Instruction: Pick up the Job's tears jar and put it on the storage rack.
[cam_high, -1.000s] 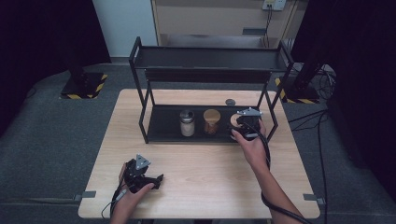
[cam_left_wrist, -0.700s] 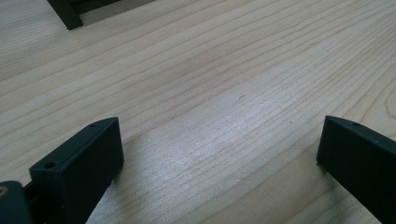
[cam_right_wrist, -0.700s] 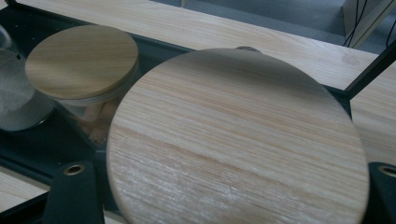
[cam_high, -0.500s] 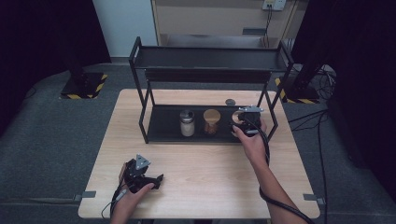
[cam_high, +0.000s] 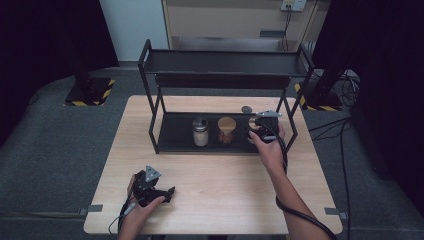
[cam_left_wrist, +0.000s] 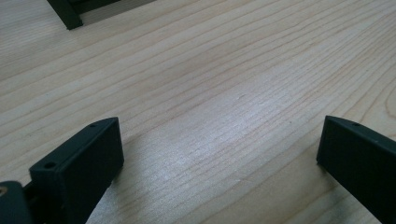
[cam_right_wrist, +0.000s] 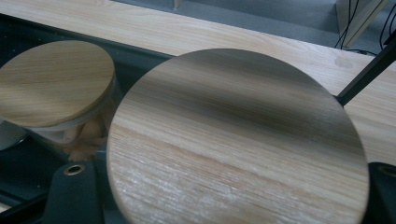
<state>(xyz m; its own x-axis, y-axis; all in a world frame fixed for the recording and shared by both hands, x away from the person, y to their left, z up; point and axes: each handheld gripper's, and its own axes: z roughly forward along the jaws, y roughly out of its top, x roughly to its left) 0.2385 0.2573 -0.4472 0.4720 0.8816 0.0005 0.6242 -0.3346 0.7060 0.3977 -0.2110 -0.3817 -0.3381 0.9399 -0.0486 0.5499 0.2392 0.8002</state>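
Observation:
A black two-tier rack (cam_high: 155, 127) stands on the wooden table (cam_high: 225, 185). On its lower shelf are a jar with a metal lid (cam_high: 200, 131) and a jar with a wooden lid (cam_high: 226, 129). At the shelf's right end my right gripper (cam_high: 259, 128) is shut on a third wooden-lidded jar (cam_high: 253, 124). In the right gripper view that jar's lid (cam_right_wrist: 233, 140) lies between the jaws of the right gripper (cam_right_wrist: 229, 186), with the neighbouring jar (cam_right_wrist: 53, 88) to its left. My left gripper (cam_high: 167, 192) rests open on the table at the front left. Bare wood lies between the jaws of the left gripper (cam_left_wrist: 219, 154).
A small dark round cap (cam_high: 246, 109) lies on the table behind the rack's right part. The rack's upper shelf (cam_high: 225, 62) overhangs the jars. The rack's right post (cam_high: 287, 120) stands close to my right hand. Dark floor surrounds the table.

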